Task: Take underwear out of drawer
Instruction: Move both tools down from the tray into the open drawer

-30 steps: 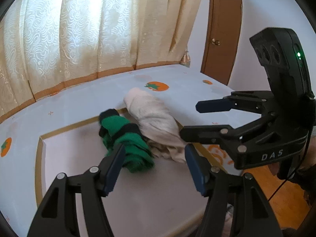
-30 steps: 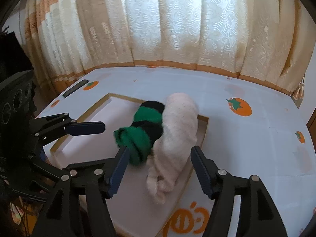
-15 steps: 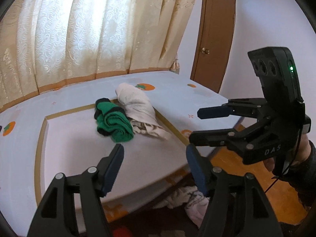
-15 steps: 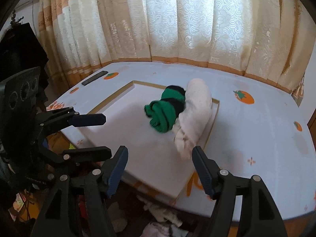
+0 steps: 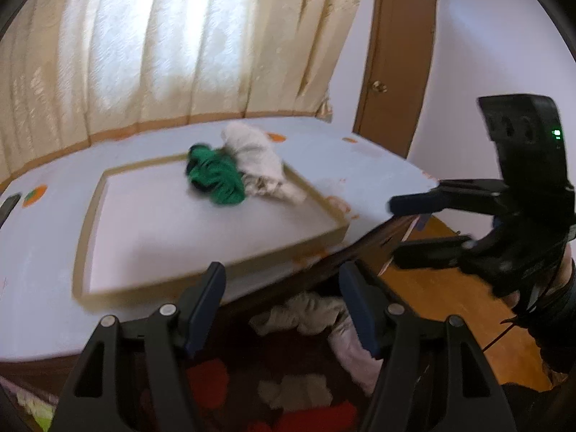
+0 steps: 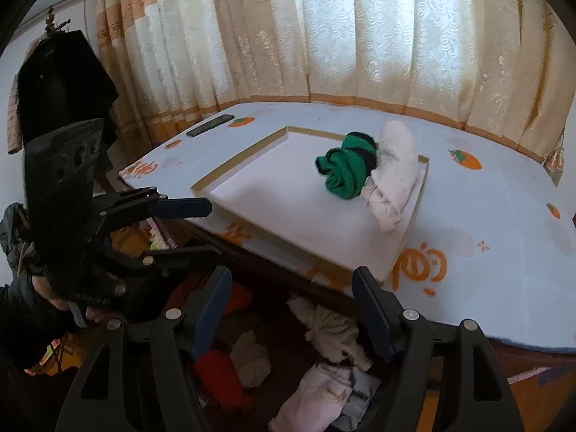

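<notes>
Two garments already lie up on the tabletop, so our job now is the open drawer (image 6: 252, 370) just below our fingers, where more underwear is heaped: a red piece (image 6: 219, 374), a beige crumpled one (image 6: 331, 327) and a pale pink one (image 6: 313, 403). We judge it best to pick one piece lying on top, come down over its thickest fold and pinch cloth only, clear of the drawer front and the table edge.

Our right gripper (image 6: 291, 309) tilts down over the drawer, jaws spread and holding nothing. Our left gripper (image 5: 282, 306) sits beside it at much the same downward tilt, jaws likewise apart and empty; a dark sleeve shows behind each tool.

Farther off, on the raised white board (image 6: 273, 198) on the tablecloth (image 6: 504, 237), the green underwear (image 6: 343, 172) rests touching the white rolled garment (image 6: 392, 172). A phone (image 6: 210, 125) lies near the curtain (image 6: 324, 36).
</notes>
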Demonstrator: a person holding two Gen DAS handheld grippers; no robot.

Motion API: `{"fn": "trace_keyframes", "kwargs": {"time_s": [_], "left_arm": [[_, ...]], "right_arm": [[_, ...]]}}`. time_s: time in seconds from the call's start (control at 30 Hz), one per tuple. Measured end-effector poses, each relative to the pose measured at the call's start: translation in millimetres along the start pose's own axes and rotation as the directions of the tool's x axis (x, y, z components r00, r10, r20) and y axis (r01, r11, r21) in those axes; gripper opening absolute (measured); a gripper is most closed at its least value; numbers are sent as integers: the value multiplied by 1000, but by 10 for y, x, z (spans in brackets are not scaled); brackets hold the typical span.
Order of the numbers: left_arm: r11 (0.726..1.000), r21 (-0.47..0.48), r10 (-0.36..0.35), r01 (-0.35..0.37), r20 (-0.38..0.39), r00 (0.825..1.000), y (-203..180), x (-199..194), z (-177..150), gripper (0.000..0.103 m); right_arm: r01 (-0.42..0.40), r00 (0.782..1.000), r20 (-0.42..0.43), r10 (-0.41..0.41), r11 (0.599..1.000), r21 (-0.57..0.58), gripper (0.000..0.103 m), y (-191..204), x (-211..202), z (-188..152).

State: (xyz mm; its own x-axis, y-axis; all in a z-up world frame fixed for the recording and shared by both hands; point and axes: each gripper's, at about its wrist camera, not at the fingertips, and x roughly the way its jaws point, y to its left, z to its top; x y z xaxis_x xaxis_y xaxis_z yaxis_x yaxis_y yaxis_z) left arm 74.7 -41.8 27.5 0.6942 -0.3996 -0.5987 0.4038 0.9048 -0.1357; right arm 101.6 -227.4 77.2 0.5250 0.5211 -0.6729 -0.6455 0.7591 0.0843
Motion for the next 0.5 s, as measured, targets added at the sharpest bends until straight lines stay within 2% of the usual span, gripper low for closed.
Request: {"fn": "trace_keyframes", "kwargs": {"time_s": [0.23,0.5], "left_arm": [[997,-44,52,-56,-89,995,147,-15,-422,70],[987,-84,123,-134,-127,984,348,-121,-711,70]], "right_arm": [[-23,1000,-11,23,1000,18,73,29,-98,-244],[-15,999,-51,18,999,47,74,-31,-93,-577]]}}
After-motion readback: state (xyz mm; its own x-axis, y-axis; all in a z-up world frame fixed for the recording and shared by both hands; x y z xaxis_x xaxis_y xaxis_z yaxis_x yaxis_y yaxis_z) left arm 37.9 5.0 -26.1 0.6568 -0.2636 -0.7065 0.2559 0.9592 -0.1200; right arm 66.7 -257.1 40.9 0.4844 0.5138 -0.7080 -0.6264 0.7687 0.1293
